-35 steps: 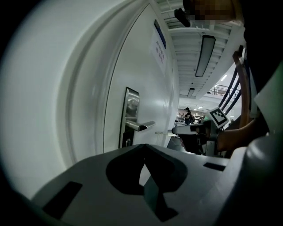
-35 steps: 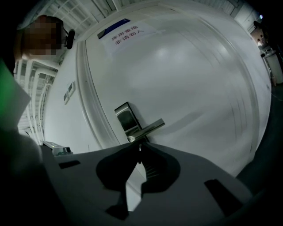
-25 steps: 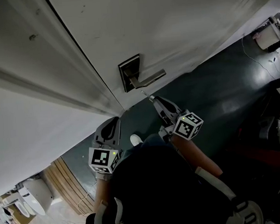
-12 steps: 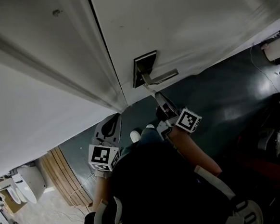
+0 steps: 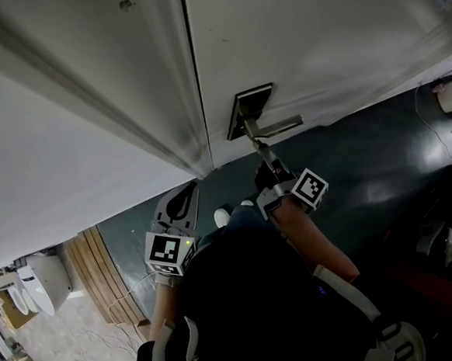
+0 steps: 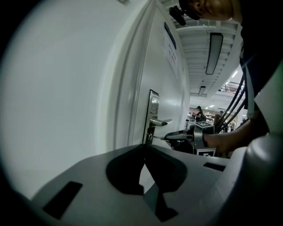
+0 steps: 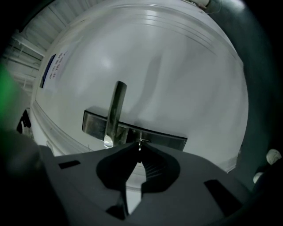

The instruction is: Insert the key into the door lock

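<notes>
Right gripper (image 7: 138, 149): jaws pinched together on a small silver metal key (image 7: 140, 143).
Key: tip meets the rectangular steel lock plate (image 5: 245, 110), just beside its lever handle (image 5: 281, 124).
Left gripper (image 6: 143, 149): jaws closed, holding nothing, well apart from the lock plate.
</notes>
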Demonstrator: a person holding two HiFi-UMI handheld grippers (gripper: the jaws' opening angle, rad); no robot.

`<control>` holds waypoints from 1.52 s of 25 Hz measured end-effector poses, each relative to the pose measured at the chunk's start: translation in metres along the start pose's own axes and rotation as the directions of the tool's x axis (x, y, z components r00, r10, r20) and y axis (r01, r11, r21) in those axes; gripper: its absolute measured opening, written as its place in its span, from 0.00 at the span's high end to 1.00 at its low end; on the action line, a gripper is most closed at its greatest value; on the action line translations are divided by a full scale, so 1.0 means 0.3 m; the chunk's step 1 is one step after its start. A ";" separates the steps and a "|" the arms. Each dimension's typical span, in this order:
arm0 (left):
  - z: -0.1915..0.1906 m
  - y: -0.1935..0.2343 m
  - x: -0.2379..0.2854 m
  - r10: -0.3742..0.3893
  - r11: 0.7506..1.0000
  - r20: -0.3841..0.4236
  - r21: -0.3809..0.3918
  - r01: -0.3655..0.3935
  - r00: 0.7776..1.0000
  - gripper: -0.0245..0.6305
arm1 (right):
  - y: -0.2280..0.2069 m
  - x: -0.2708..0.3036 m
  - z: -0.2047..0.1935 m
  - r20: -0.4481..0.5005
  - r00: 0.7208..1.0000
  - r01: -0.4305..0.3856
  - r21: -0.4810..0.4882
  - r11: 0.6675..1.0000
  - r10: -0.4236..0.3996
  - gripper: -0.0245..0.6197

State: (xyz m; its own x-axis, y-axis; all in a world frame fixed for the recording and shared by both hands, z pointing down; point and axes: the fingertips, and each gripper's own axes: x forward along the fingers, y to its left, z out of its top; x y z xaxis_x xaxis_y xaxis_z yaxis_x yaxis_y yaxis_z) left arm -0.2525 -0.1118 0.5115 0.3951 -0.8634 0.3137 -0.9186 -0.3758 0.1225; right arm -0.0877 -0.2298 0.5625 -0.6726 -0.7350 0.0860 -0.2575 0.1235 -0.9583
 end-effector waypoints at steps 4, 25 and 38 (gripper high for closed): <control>0.002 0.006 -0.004 -0.001 1.000 0.036 -0.002 0.001 0.999 0.95 | -0.010 0.002 0.004 0.033 0.999 0.010 0.060 0.998 -0.012 0.91; -0.020 0.020 -0.019 0.014 1.000 0.024 -0.004 -0.014 1.000 0.95 | -0.008 0.020 -0.025 0.091 0.994 0.044 0.175 0.983 -0.061 0.91; -0.016 0.004 -0.008 0.009 1.000 0.017 -0.004 -0.008 1.000 0.95 | 0.020 0.016 -0.027 0.167 0.979 0.083 0.199 0.976 -0.118 0.91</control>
State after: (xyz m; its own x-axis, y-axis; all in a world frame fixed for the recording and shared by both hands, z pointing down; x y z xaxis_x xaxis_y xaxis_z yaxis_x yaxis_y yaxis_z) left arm -0.2547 -0.1085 0.5155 0.3874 -0.8722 0.2987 -0.9219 -0.3670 0.1241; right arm -0.0980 -0.2272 0.5593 -0.5121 -0.8454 0.1515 -0.1697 -0.0733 -0.9828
